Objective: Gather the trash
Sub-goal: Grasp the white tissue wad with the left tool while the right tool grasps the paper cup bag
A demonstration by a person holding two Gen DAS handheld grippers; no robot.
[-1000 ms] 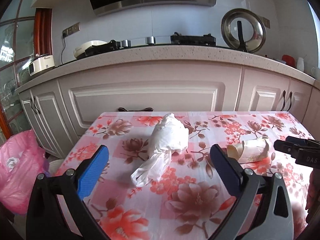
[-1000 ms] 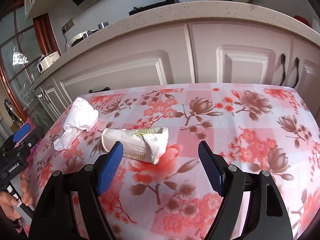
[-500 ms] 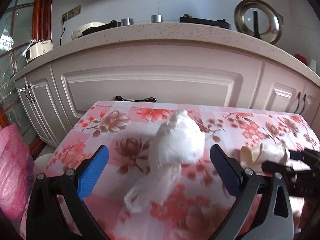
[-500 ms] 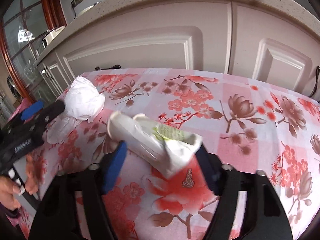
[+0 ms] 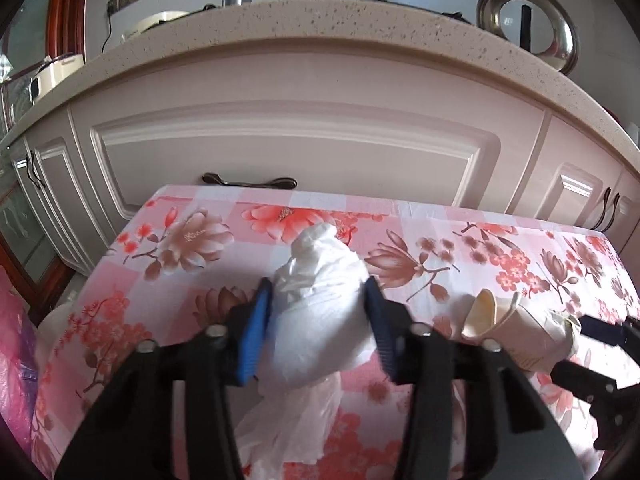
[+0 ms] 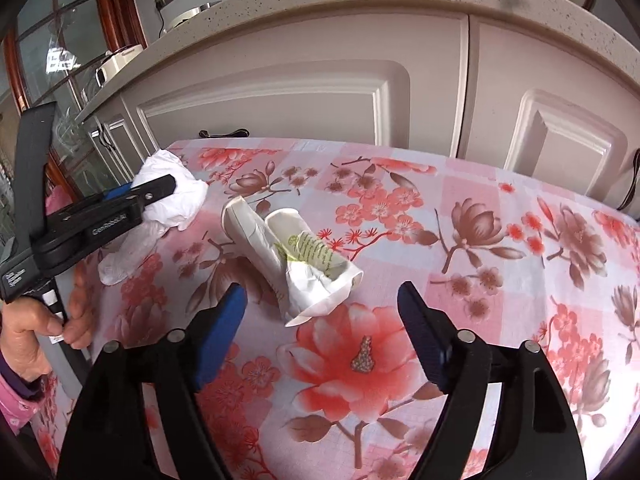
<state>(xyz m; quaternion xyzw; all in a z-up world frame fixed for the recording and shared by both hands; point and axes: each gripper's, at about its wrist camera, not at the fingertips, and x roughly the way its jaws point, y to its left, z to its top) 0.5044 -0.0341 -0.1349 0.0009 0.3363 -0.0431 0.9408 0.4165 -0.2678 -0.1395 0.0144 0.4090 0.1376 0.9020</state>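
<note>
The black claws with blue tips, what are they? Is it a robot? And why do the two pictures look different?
No robot here. A person holds a grabbing tool in each hand, and each tool has a little camera looking out along its two fingers. That gives two pictures of the same flowery tablecloth.

In the left camera's picture, the left tool is closing, its blue pads pressing both sides of a crumpled white plastic bag.

In the right camera's picture, the right tool is opening and holds nothing. A squashed paper cup lies on the cloth just ahead of it. At the left edge you can see the person's hand holding the other tool.
</note>
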